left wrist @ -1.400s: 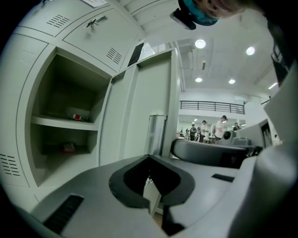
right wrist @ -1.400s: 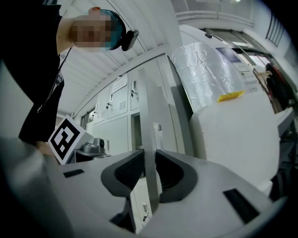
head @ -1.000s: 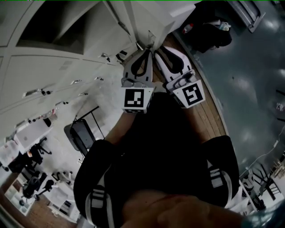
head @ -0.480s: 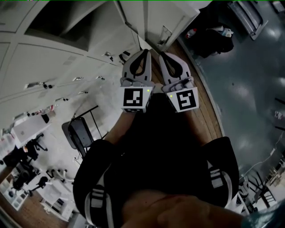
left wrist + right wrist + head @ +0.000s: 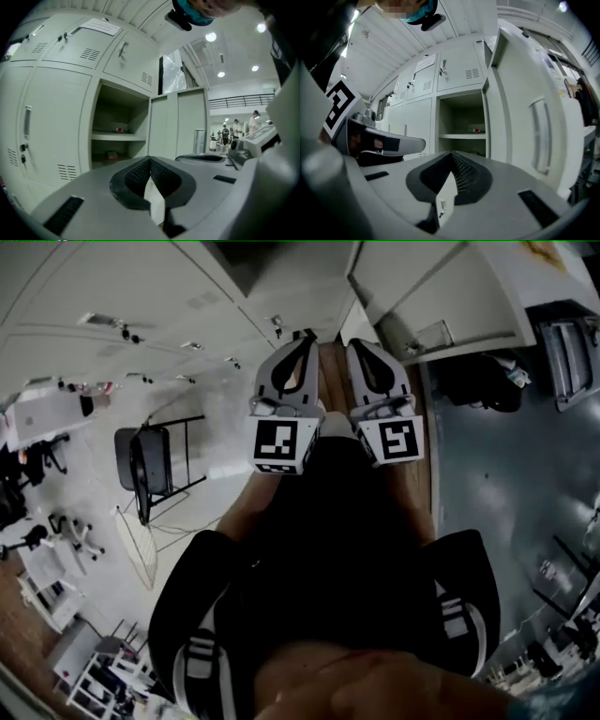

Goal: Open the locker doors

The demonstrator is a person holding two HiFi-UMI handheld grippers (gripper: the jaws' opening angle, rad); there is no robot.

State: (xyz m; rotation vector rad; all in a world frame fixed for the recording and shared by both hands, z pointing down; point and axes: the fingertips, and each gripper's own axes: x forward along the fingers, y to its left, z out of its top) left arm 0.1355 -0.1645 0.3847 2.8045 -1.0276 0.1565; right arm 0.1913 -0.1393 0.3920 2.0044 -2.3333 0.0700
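Ahead, a wall of pale grey lockers (image 5: 56, 93), shut to the left of the open compartment (image 5: 119, 124) and above it. Swung out at the right of the open compartment, a tall door (image 5: 525, 108), seen at a slant. Out on the pale floor, well back from the open compartment, a black chair (image 5: 141, 460). In front of the open compartment and apart from it, side by side, left claw (image 5: 150, 161) and right claw (image 5: 451, 157), each pinched fully together with nothing between the pads. Across the middle of the open compartment, one shelf (image 5: 463, 136). On the face of the door, right of the open compartment, a long upright handle (image 5: 540, 136). On the shelf inside the open compartment, a small white and red thing (image 5: 477, 130), too small to tell what
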